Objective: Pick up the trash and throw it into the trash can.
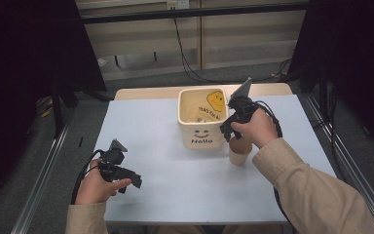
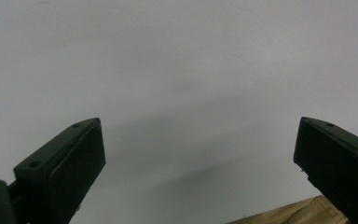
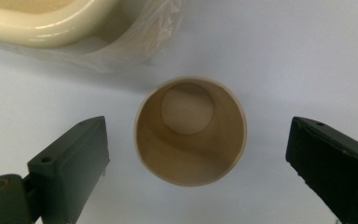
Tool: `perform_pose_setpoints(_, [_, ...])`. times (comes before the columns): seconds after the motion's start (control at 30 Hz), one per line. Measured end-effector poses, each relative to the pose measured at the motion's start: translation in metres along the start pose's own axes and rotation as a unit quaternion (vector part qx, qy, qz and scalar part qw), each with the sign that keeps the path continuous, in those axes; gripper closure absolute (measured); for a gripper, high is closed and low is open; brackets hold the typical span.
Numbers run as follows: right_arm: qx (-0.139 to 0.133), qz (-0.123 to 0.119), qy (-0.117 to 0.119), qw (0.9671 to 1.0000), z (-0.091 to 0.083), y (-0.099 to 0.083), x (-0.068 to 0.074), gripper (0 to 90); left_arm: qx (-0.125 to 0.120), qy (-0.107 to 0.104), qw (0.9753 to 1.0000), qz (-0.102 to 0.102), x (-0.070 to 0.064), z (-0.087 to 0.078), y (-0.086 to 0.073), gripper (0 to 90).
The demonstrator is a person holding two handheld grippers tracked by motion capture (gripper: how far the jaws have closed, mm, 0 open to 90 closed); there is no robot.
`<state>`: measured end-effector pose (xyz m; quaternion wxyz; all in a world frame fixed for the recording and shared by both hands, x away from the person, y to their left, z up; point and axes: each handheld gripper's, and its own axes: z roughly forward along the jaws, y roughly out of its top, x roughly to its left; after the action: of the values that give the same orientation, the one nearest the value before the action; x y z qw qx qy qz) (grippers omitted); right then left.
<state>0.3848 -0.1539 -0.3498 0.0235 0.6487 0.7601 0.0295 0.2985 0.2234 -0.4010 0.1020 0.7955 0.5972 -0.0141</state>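
A tan paper cup point(image 1: 238, 151) stands upright on the pale blue table point(image 1: 175, 185), just right of a cream bin point(image 1: 199, 134) marked "Hello". My right gripper point(image 1: 228, 132) hovers over the cup and points down. In the right gripper view I look straight into the empty cup point(image 3: 190, 131); the right gripper point(image 3: 196, 172) is open, its jaws apart on either side of the rim and not touching it. My left gripper point(image 1: 136, 181) is held low at the table's front left. It is open point(image 2: 199, 168) over bare tabletop with nothing between its jaws.
The cream bin is lined with a clear plastic bag point(image 3: 135, 37) and holds a yellow smiley item point(image 1: 216, 100). The table's front edge point(image 1: 195, 222) runs near my forearms. Metal rails point(image 1: 44, 175) flank the table, and cables point(image 1: 187, 63) hang behind it.
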Motion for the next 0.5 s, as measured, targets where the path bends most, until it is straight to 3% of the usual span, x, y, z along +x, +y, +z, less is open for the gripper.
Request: perform_pose_setpoints(0.5, [-0.011,0.007,0.003,0.9999,0.015,-0.003,-0.002,5.1,-0.002,-0.004,1.0000,-0.003,-0.001,-0.001,0.000,1.9])
